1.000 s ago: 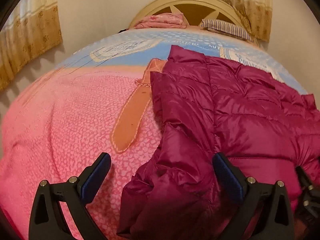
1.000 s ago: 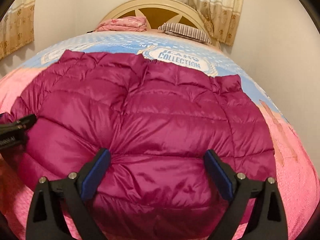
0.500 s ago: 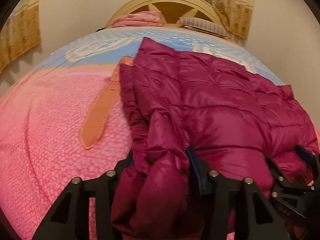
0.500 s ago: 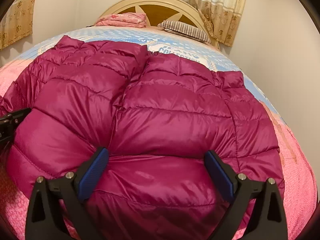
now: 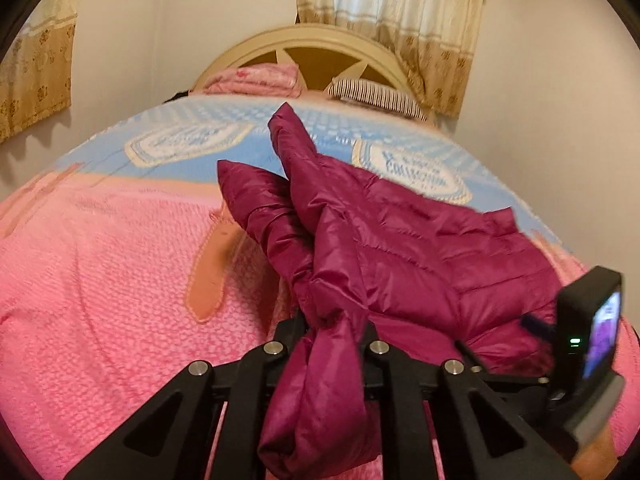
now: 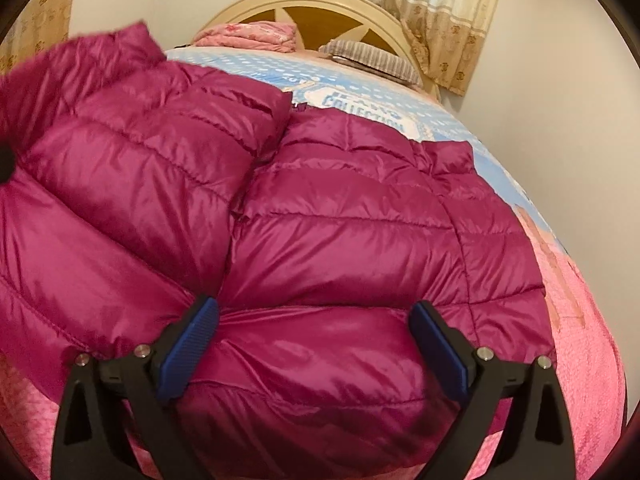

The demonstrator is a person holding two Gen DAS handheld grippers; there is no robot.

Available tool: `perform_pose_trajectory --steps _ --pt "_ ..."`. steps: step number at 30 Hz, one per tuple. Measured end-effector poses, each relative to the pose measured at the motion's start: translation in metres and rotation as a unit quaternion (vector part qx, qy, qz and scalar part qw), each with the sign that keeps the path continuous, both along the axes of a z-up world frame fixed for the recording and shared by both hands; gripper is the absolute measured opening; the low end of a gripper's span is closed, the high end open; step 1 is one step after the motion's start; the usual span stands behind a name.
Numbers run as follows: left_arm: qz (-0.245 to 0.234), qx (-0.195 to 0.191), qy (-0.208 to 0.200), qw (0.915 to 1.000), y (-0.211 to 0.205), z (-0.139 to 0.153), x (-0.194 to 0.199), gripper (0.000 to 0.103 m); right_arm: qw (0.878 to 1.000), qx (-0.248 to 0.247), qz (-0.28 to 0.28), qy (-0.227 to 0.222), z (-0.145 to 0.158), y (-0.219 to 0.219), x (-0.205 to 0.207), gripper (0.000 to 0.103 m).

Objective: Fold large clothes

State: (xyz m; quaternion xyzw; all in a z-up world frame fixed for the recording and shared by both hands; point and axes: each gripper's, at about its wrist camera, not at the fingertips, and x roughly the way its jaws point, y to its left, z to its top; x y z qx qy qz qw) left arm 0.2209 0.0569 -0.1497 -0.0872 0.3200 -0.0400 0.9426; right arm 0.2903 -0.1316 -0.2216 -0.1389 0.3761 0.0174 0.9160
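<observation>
A magenta quilted down jacket [image 6: 352,208] lies spread on the bed. My left gripper [image 5: 332,324] is shut on the jacket's left edge [image 5: 320,380] and holds it raised off the bed; that side stands up as a flap [image 6: 132,152] and leans over the jacket's middle. My right gripper [image 6: 314,344] is open, its blue pads [image 6: 188,354] on either side of the jacket's near hem and low over it. The right gripper's camera body [image 5: 588,344] shows in the left wrist view at the right.
The bed has a pink and blue blanket [image 5: 100,280]. A folded pink cloth [image 5: 256,80] and a striped pillow [image 5: 376,96] lie by the cream headboard [image 5: 320,40]. Curtains [image 5: 400,20] hang behind, and a wall runs close on the right.
My left gripper closed on the jacket's left edge and lifted it up and rightward, folding that side over the middle. My right gripper stayed open at the near hem.
</observation>
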Motion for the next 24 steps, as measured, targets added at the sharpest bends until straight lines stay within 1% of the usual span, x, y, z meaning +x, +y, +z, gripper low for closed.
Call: perform_pose_trajectory --steps 2,4,7,9,12,14,16,17,18,19,22,24 --pt "0.004 0.001 -0.008 1.0000 0.008 0.009 -0.010 0.011 1.000 0.003 0.008 0.005 0.001 0.009 -0.003 0.099" --pt "0.011 0.005 -0.016 0.9998 0.019 0.019 -0.023 0.011 1.000 0.005 0.026 0.008 0.002 0.028 -0.010 0.099" --pt "0.023 0.023 -0.022 0.9992 0.033 0.031 -0.031 0.011 0.998 -0.007 0.063 0.002 0.002 0.061 -0.018 0.099" --pt "0.030 0.044 -0.028 0.9982 0.040 0.040 -0.033 0.010 0.996 -0.008 0.085 0.003 0.005 0.077 -0.021 0.099" --pt "0.024 0.057 -0.039 0.9973 0.040 0.054 -0.031 0.010 0.993 0.015 0.116 0.012 0.019 0.075 -0.025 0.098" --pt "0.012 0.066 -0.047 0.9966 0.030 0.063 -0.025 0.010 0.992 0.017 0.124 -0.002 0.033 0.062 -0.031 0.099" --pt "-0.006 0.080 -0.058 0.9951 0.013 0.072 -0.020 0.011 0.993 0.008 0.112 -0.024 0.046 0.039 -0.036 0.101" --pt "-0.019 0.088 -0.065 0.9938 -0.002 0.076 -0.016 0.011 0.994 0.007 0.099 -0.034 0.052 0.024 -0.036 0.103" --pt "-0.030 0.095 -0.070 0.9926 -0.013 0.080 -0.011 0.011 0.996 0.011 0.078 -0.041 0.057 -0.001 -0.034 0.103" --pt "-0.046 0.102 -0.074 0.9909 -0.031 0.083 -0.007 0.011 0.997 0.013 0.065 -0.042 0.058 -0.009 -0.033 0.103" --pt "-0.080 0.128 -0.085 0.9849 -0.069 0.085 0.000 0.011 0.999 0.012 0.003 -0.040 0.055 -0.070 -0.027 0.103" --pt "-0.106 0.147 -0.087 0.9796 -0.102 0.081 0.006 0.011 0.999 0.018 -0.028 -0.037 0.052 -0.100 -0.025 0.103"
